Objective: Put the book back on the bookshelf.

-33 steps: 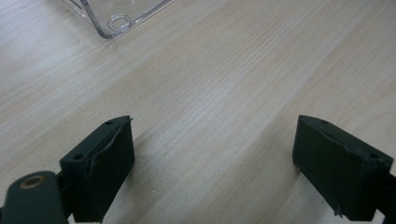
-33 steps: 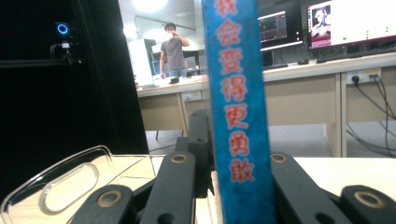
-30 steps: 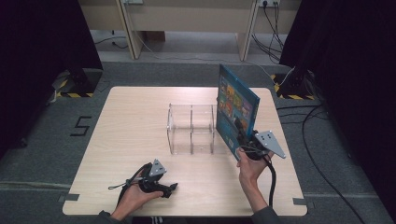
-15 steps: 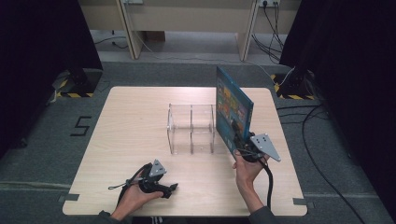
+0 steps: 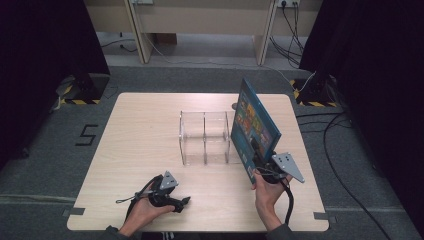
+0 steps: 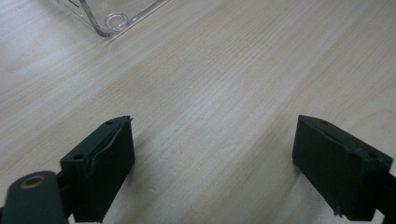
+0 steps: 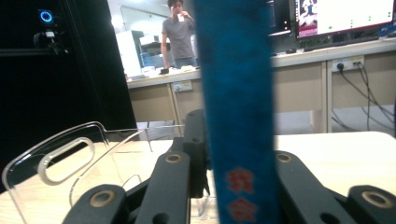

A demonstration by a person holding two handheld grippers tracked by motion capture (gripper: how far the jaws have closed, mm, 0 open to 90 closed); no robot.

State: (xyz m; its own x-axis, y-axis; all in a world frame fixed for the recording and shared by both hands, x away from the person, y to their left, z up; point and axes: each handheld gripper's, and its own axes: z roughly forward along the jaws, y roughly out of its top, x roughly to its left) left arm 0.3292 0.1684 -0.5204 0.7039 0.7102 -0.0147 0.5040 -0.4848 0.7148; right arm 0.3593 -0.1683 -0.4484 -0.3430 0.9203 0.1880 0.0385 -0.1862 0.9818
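Observation:
A blue book [image 5: 255, 127] stands tilted on its lower edge at the right end of a clear plastic rack [image 5: 205, 137] on the wooden table [image 5: 140, 125]. My right gripper [image 5: 260, 160] holds the book's near lower corner. In the right gripper view the book's spine [image 7: 238, 93] rises between the jaws of the right gripper [image 7: 238, 154], which have just been opening a little but still touch it. The rack [image 7: 70, 158] is to its left. My left gripper [image 5: 182, 202] rests open on the table near the front edge. Bare wood lies between the jaws of the left gripper [image 6: 215, 158].
A corner of the rack [image 6: 112, 18] is ahead of the left gripper. Cables [image 5: 345, 165] trail on the floor right of the table. A taped "5" [image 5: 87, 135] marks the floor at the left. A person [image 7: 180, 37] stands far off behind desks.
The book has sunk slightly beside the rack's right end, and the right hand has come down with it. The left gripper has kept still.

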